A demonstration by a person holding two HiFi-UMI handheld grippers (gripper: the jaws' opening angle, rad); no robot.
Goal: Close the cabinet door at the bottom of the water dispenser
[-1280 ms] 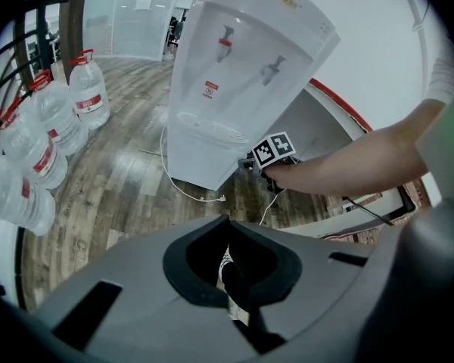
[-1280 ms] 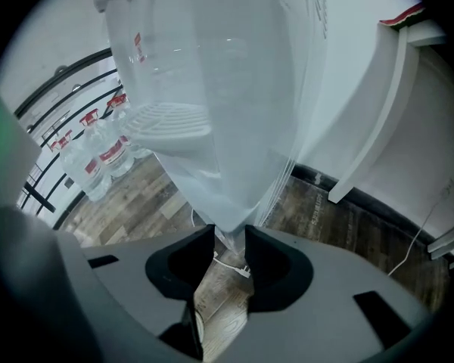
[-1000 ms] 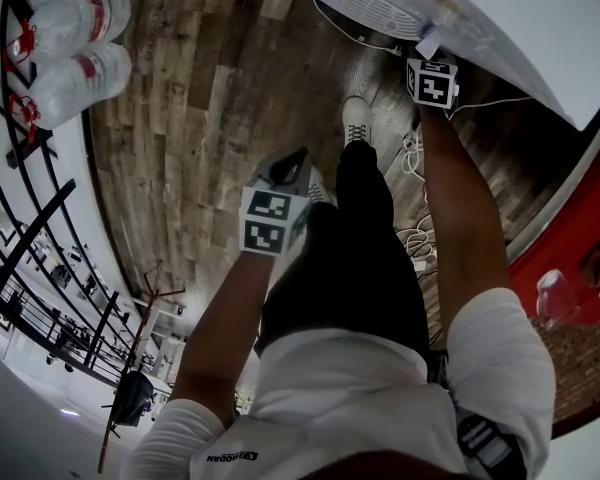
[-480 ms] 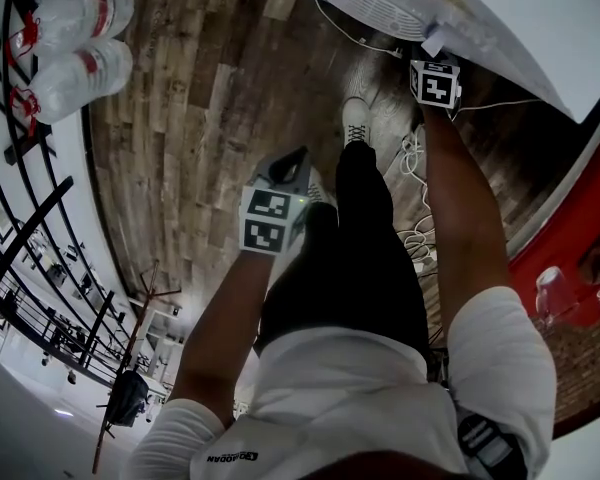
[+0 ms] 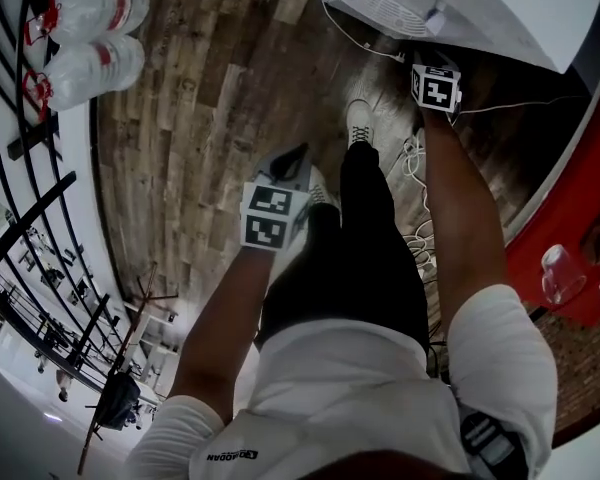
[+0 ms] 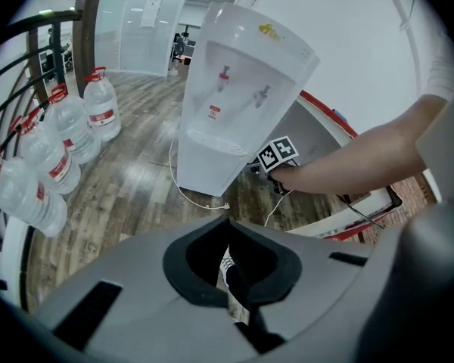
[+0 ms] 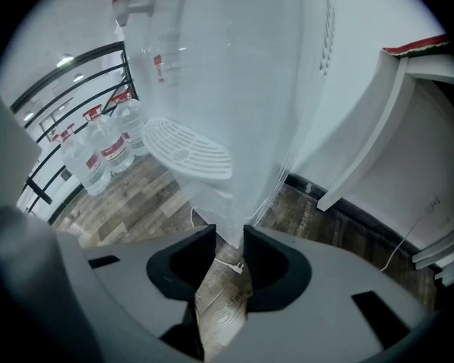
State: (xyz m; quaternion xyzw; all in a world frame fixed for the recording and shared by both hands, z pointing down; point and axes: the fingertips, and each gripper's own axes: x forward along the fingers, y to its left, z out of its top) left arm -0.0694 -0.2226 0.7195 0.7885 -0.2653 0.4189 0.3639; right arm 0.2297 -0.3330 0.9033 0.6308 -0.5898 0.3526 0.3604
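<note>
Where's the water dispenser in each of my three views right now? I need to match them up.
Head view: the water dispenser is at the top right, seen from above.
Left gripper view: it is at upper centre, standing on the floor.
Right gripper view: it fills the centre, very close.
Shared landmark: the water bottles, at the left in all three.

White water dispenser, upright on wooden floor, two taps above drip tray

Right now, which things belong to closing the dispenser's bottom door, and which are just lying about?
Job: water dispenser; right gripper, jaws apart, near its base.
Lying about: water bottles; power plug on floor; left gripper, shut, away from the dispenser.
</note>
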